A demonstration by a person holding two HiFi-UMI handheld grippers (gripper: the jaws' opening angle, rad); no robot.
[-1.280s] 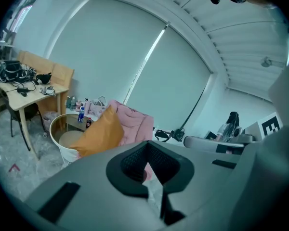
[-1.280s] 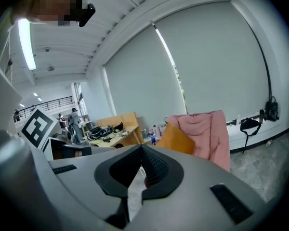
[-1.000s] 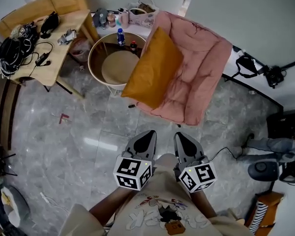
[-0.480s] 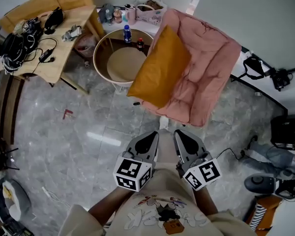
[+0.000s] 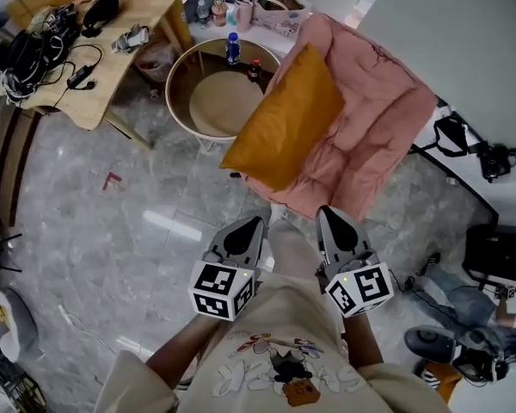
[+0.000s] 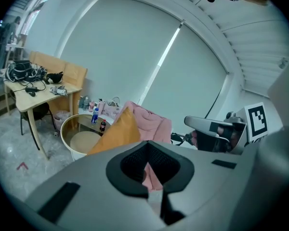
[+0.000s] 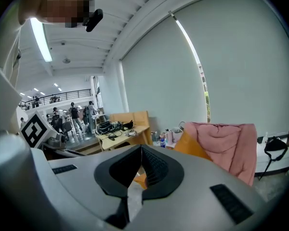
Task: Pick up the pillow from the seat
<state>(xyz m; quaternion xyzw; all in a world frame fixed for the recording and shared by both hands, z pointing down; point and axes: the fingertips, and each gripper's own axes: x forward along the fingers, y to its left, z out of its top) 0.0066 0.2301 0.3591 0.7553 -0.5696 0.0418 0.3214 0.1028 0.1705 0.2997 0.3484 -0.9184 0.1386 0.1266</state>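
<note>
**Pillow** (image 5: 285, 117): mustard-orange, rectangular. It stands on edge and tilted, leaning on the left part of the pink padded chair (image 5: 374, 132). One lower corner hangs past the chair's front edge. Nothing grips or touches it.

**Left gripper** (image 5: 257, 222): grey, hand-held. The jaws are pressed together along a single seam with nothing between them. Its own view looks past the closed tips to the pillow and chair beyond. The marker cube (image 5: 220, 289) sits at its rear, above the forearm.

**Right gripper** (image 5: 326, 211): same make. The jaws meet tip to tip and are likewise empty. Its marker cube (image 5: 360, 287) is at the rear.

**Position of the pair**: side by side with a gap between them, both pointing toward the chair. In the head view the tips lie near the chair's front edge, short of the pillow.

**Round side table** (image 5: 182, 101): high rim and beige inner surface, just left of the chair. The pillow's lower corner comes near it. A blue-capped bottle (image 5: 233, 48) and a small dark bottle (image 5: 255, 69) stand at its far side.

**Wooden desk** (image 5: 112, 74): further left, it carries a tangle of black cables and gear (image 5: 34, 50).

**Floor** (image 5: 112, 248): grey marbled tile with a small red mark (image 5: 112, 180) on it.

**Black strapped gear** (image 5: 490, 157): lies to the right of the chair.

**Pale roller blind** (image 6: 135, 47): hangs behind the chair.

**Person**: wears a light shirt with a cartoon print (image 5: 279, 364), seen from above.

**Distant people** (image 7: 72, 114): several stand far off in the right gripper view.
</note>
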